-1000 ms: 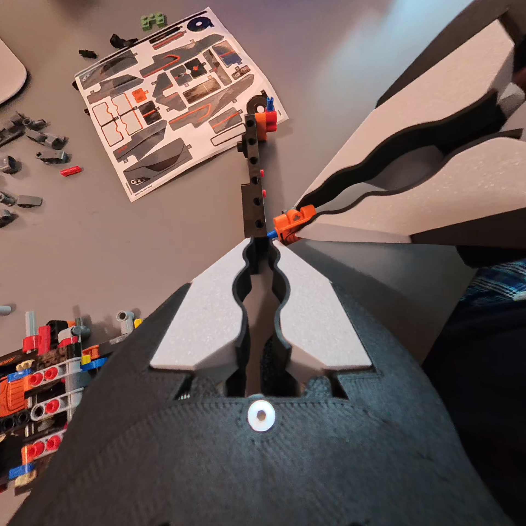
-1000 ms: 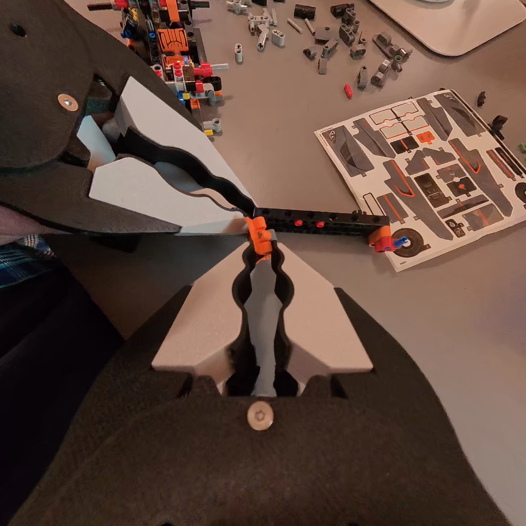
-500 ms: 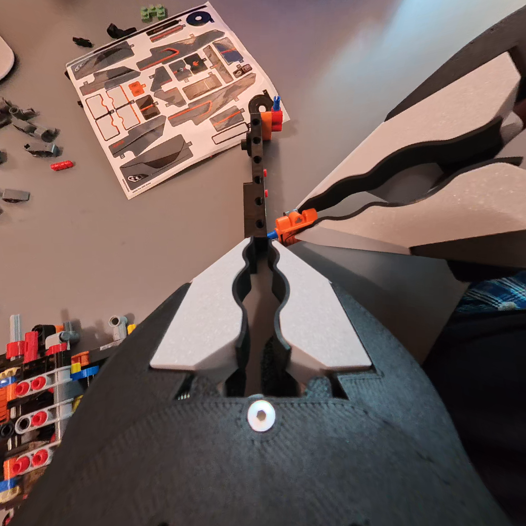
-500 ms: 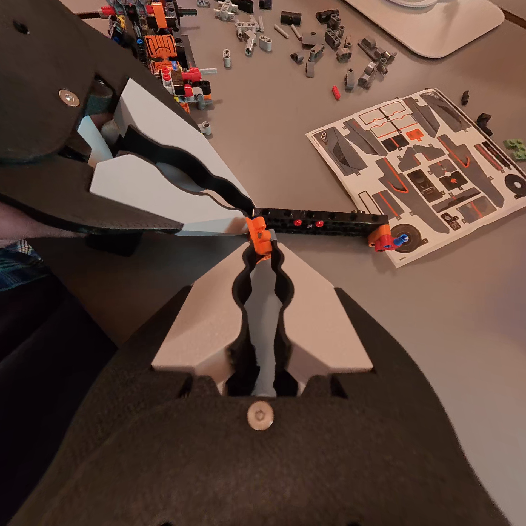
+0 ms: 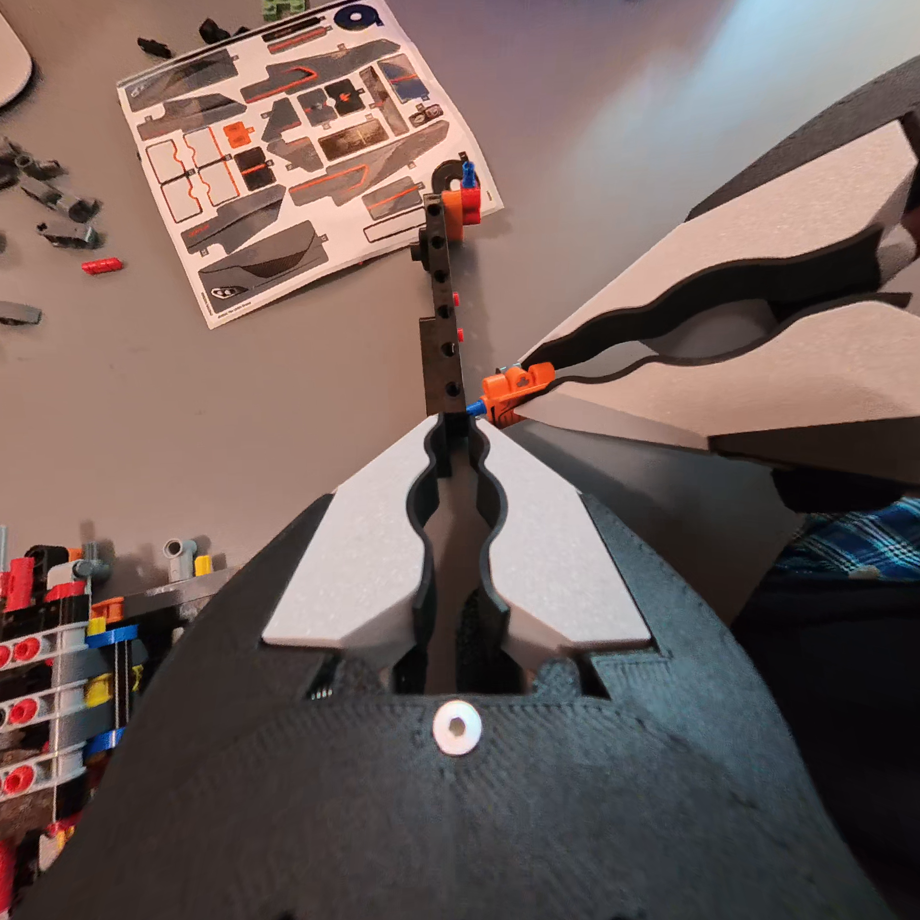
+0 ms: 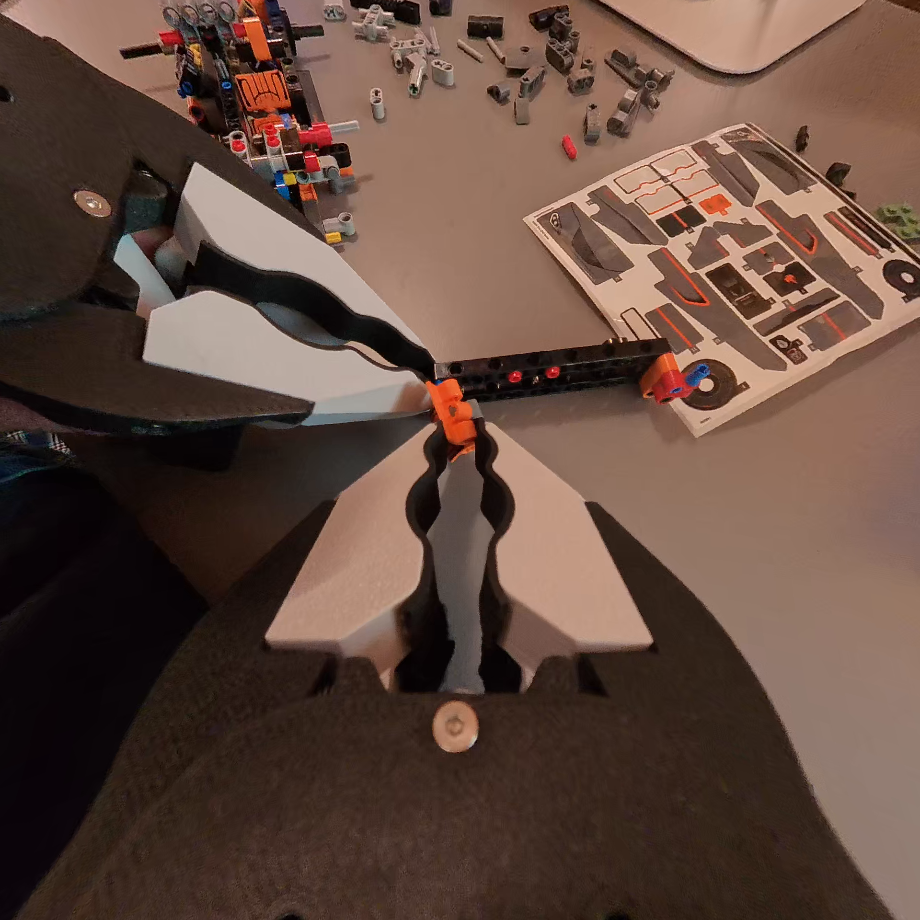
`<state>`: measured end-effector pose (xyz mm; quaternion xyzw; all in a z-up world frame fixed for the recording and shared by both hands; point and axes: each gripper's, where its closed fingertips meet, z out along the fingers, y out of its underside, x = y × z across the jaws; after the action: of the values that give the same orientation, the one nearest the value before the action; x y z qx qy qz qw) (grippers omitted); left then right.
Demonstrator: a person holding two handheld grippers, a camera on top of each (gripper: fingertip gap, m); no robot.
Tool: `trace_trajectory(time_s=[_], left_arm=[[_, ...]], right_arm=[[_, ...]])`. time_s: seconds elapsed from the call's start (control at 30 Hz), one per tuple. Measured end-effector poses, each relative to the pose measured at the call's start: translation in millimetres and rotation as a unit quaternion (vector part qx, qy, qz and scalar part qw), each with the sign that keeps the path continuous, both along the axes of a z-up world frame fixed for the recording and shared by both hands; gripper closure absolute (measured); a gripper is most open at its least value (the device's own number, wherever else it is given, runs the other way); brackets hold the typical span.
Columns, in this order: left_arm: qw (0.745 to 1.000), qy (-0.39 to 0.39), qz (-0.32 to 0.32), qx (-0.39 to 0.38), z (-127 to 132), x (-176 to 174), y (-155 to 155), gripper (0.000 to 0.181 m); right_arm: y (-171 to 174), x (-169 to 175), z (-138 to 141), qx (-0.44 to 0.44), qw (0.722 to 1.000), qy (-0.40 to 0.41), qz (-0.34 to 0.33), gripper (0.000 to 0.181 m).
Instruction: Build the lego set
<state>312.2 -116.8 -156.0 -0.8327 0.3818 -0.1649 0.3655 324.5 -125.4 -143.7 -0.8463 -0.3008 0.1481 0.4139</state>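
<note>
My left gripper (image 5: 454, 429) is shut on the near end of a long black beam (image 5: 443, 318) with holes and red pins; the beam carries an orange and red connector with a blue pin (image 5: 463, 201) at its far end. My right gripper (image 6: 455, 438) is shut on a small orange connector (image 6: 453, 410) and holds it against the beam's near end (image 6: 547, 371), where a blue pin (image 5: 475, 408) shows between them. In the left wrist view the right gripper (image 5: 527, 386) comes in from the right with the orange connector (image 5: 517, 388).
A sticker sheet (image 6: 737, 264) lies on the grey table beyond the beam. A partly built model (image 6: 264, 109) stands at the far left, also low left in the left wrist view (image 5: 55, 662). Loose grey pieces (image 6: 572, 74) and a red pin (image 6: 568, 147) lie beyond. The tips of both grippers are at nearly the same place. The partly built model (image 6: 264, 109) is about 20 cm from both grippers' fingertips.
Both grippers keep their grips with the orange connector at the beam's end. The pair has shifted slightly over the table; the sticker sheet and model sit a little differently in view.
</note>
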Motion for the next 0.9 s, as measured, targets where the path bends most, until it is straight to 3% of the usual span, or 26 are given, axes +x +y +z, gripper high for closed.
trace_trajectory(time_s=[0.03,0.2,0.33,0.43,0.7,0.9], left_arm=[[1.000,0.002,0.001,-0.002,-0.1,1.0,0.0,0.174],[1.000,-0.006,-0.020,-0.003,2.0,5.0,-0.8,0.172],[0.996,-0.041,-0.075,-0.040,4.7,10.5,-15.6,0.165],[0.997,-0.014,-0.066,-0.026,-0.4,-0.1,-7.6,0.167],[0.996,-0.012,-0.085,0.005,21.1,-13.1,11.7,0.162],[0.990,0.024,-0.141,0.011,7.0,-5.1,10.0,0.172]], right_arm=[[0.0,1.2,-0.1,-0.002,1.000,0.003,-0.003,0.173],[-1.2,6.1,0.2,-0.005,1.000,0.012,-0.011,0.173],[0.0,7.0,1.7,-0.005,1.000,0.020,-0.012,0.173],[-1.7,5.2,-0.1,-0.007,1.000,0.018,-0.002,0.173],[1.5,1.6,-3.4,-0.035,0.999,0.026,0.011,0.173],[6.6,-2.6,-5.1,-0.070,0.995,0.070,0.009,0.173]])
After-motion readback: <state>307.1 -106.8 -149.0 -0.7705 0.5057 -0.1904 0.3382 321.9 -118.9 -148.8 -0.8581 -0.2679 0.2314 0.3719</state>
